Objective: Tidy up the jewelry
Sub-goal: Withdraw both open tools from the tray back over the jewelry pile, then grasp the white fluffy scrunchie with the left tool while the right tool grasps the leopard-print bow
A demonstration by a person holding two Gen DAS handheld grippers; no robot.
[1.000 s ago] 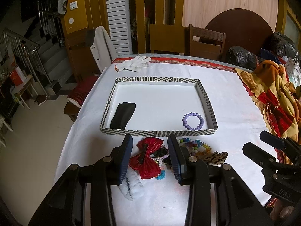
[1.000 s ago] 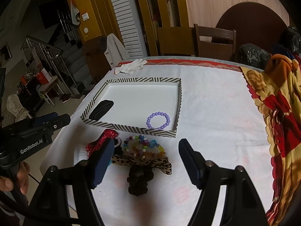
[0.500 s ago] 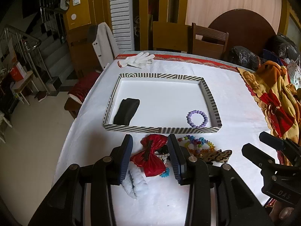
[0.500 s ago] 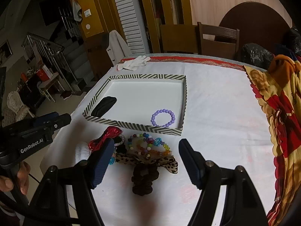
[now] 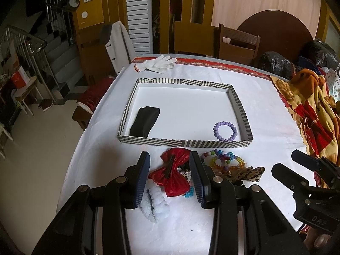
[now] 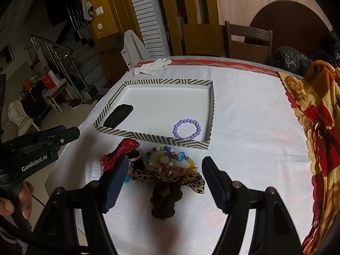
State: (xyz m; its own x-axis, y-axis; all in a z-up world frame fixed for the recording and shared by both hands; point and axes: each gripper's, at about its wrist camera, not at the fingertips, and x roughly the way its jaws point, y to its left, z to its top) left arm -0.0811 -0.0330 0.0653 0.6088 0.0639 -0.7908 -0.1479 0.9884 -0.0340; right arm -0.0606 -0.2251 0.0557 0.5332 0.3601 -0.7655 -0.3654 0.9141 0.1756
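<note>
Progress looks early, judging by the striped tray: only a black hair band at its left and a purple bead bracelet at its right lie inside. On the table before it wait a white scrunchie, red bow, coloured bead bracelets, leopard bow and dark scrunchie. Left gripper and right gripper both hover with fingers spread, holding nothing.
</note>
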